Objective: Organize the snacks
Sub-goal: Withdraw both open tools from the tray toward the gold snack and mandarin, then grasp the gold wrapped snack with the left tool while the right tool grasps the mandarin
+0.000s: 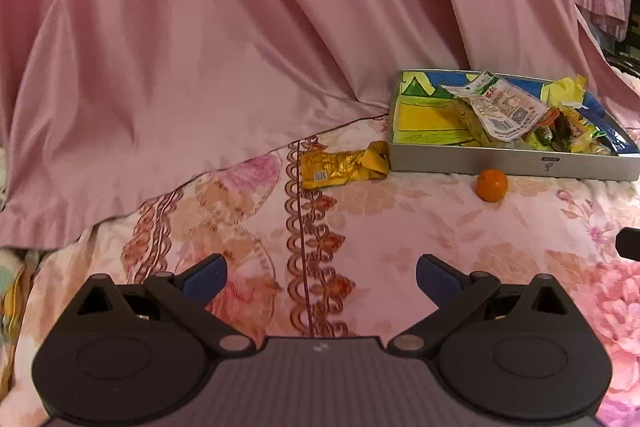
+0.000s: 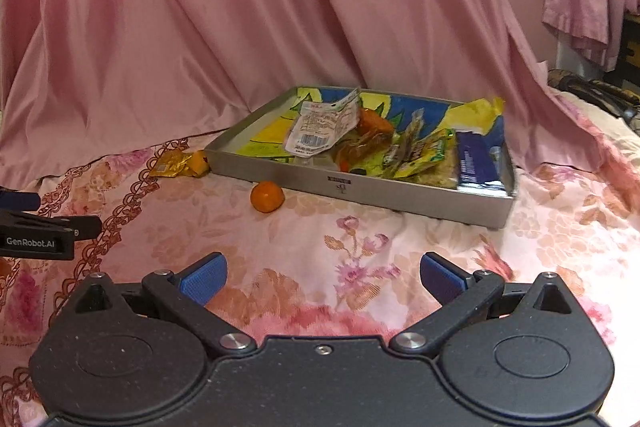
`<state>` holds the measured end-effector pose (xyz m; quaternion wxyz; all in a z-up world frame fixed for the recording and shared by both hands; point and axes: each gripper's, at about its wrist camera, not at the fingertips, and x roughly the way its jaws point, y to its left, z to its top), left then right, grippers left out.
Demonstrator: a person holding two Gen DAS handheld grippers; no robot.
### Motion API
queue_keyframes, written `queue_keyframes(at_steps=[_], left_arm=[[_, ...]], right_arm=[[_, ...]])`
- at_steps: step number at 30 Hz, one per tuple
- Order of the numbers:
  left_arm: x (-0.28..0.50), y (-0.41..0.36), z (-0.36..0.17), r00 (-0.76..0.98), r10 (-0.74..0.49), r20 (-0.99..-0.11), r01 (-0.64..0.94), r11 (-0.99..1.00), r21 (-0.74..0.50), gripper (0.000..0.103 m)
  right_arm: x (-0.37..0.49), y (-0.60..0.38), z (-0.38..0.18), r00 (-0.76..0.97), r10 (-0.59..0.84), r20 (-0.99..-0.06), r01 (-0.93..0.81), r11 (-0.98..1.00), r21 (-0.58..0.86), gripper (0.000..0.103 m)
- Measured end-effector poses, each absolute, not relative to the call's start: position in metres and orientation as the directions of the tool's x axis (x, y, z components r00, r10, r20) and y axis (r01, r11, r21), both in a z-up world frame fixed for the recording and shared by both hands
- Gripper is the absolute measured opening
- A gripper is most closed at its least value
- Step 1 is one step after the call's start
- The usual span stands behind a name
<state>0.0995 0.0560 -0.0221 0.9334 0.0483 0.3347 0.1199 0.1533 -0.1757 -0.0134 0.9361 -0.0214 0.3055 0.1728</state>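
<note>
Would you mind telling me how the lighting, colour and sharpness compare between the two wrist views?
Left wrist view: strong pink cast, dark fisheye corners, tray and orange fairly sharp, foil packet glinting. Right wrist view: the same pink cast, tray edges bowed by the lens, slight smear on the blue packet.

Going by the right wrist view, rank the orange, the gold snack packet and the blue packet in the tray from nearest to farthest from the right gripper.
1. The orange, on the bedspread just in front of the tray, left of centre.
2. The blue packet, inside the tray at its right end.
3. The gold snack packet, on the bedspread by the tray's left corner.

The right gripper is open and empty.
</note>
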Motion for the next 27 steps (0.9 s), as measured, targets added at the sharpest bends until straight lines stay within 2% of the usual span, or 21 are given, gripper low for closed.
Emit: queue_keyframes(at_steps=[9,16,22,27], left_arm=[[0.152,0.077,-0.022,0.763,0.225,-0.606,-0.095,0.966,0.239,0.103],[0.203,0.088,-0.021,0.768,0.194,-0.610,0.031,0.940,0.339,0.103],[0.228,0.090,-0.017,0.756,0.140,-0.640,0.185,0.891,0.414,0.103],[0.254,0.089,-0.028,0.707,0.036,-0.706,0.350,0.849,0.395,0.103]], right_arm=[[0.213,-0.141,-0.039,0.701,0.396,-0.594,-0.439,0.895,0.079,0.102],[0.252,-0.125,-0.057,0.660,0.459,-0.595,-0.495,0.861,0.114,0.089],[0.267,-0.108,-0.067,0.646,0.474,-0.598,-0.506,0.853,0.130,0.083],[0.274,-0.091,-0.070,0.638,0.480,-0.602,-0.537,0.837,0.099,0.070]])
